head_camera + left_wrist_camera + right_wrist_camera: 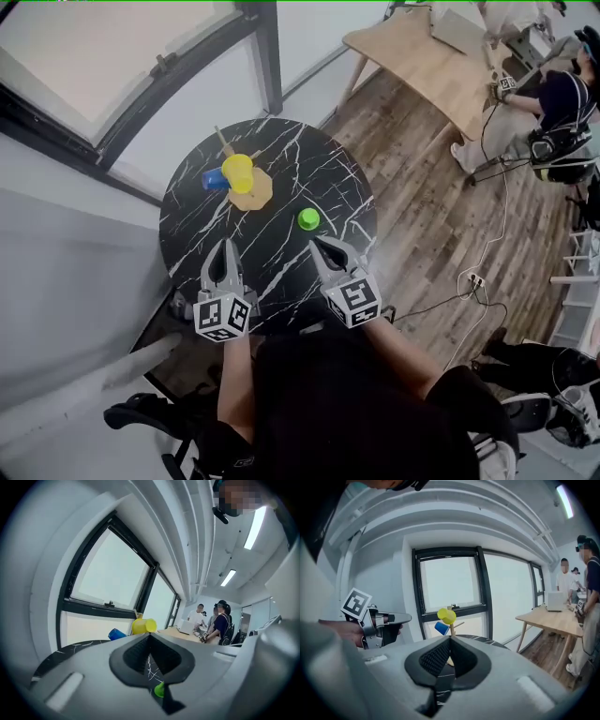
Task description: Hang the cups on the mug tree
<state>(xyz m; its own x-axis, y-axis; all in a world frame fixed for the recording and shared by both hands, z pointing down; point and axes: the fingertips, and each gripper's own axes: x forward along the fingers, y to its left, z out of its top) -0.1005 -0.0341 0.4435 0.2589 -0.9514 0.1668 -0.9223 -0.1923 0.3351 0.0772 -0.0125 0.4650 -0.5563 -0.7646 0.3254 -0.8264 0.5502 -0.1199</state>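
Mug tree (pixel 255 195): pale wood, flat base, upright stem with angled pegs; stands on far left part of round black marbled table (pixel 328 169).
Yellow cup (pixel 237 172): hung on tree, on its side, mouth facing outward.
Blue cup (pixel 215 178): hung on tree just beside yellow, lower, on window side.
Green cup (pixel 308 219): not hung; on table well apart from tree, nearer centre. Upright or inverted: cannot tell.
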